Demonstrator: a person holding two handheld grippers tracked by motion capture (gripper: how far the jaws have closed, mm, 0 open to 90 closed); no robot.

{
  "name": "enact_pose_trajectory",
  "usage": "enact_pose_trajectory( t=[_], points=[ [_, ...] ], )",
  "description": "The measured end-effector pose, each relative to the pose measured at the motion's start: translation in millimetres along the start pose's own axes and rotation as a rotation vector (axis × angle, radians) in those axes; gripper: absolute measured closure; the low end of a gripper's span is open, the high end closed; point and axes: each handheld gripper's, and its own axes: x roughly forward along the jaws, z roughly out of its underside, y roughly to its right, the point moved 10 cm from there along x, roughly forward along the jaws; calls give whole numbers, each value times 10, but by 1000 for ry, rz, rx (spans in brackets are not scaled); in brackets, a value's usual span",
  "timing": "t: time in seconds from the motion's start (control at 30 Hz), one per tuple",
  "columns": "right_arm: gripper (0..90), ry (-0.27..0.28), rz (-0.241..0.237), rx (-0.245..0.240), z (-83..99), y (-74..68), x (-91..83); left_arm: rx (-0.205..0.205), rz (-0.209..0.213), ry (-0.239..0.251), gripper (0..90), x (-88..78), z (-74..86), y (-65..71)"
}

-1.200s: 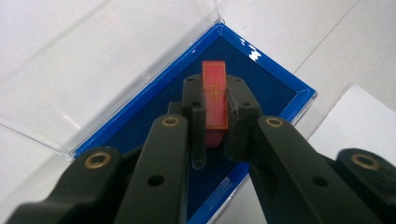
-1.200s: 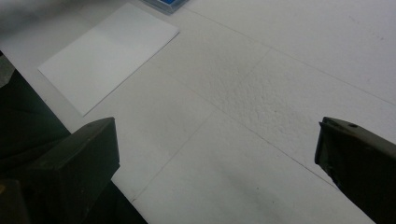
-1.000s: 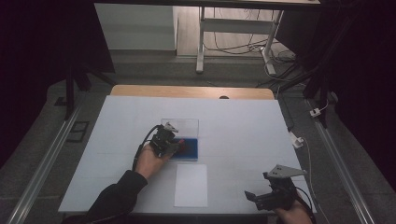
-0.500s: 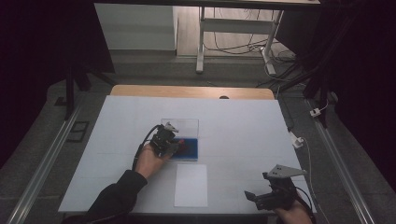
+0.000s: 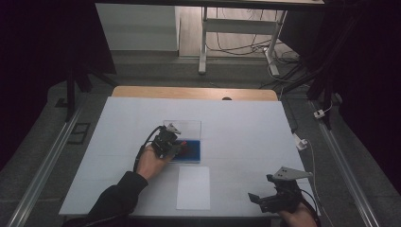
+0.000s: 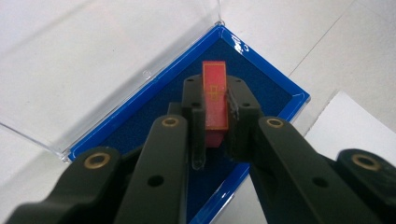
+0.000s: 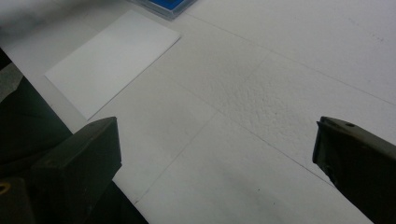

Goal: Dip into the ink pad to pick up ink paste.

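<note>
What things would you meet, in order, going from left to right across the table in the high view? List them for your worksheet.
Left gripper, shut on a red block → blue-lined case → white sheet of paper → right gripper, jaws open over the white table.

I'm working in what looks like a lab or test room. My white table (image 5: 236, 118) stands among dark curtains (image 5: 369, 71), with loose cables (image 5: 236, 47) on the floor beyond and metal rails (image 5: 42, 161) alongside.
</note>
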Motion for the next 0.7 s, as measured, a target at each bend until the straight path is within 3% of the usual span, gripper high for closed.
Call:
enact_pose_trajectory(
  t=[0.4,0.7],
  points=[
    [12,15,-5,15,-8,5,-18,5,-10,-2,795,-39,-18,-3],
    [12,23,-5,21,-13,11,-24,1,22,23,794,-132,-60,40]
  ],
)
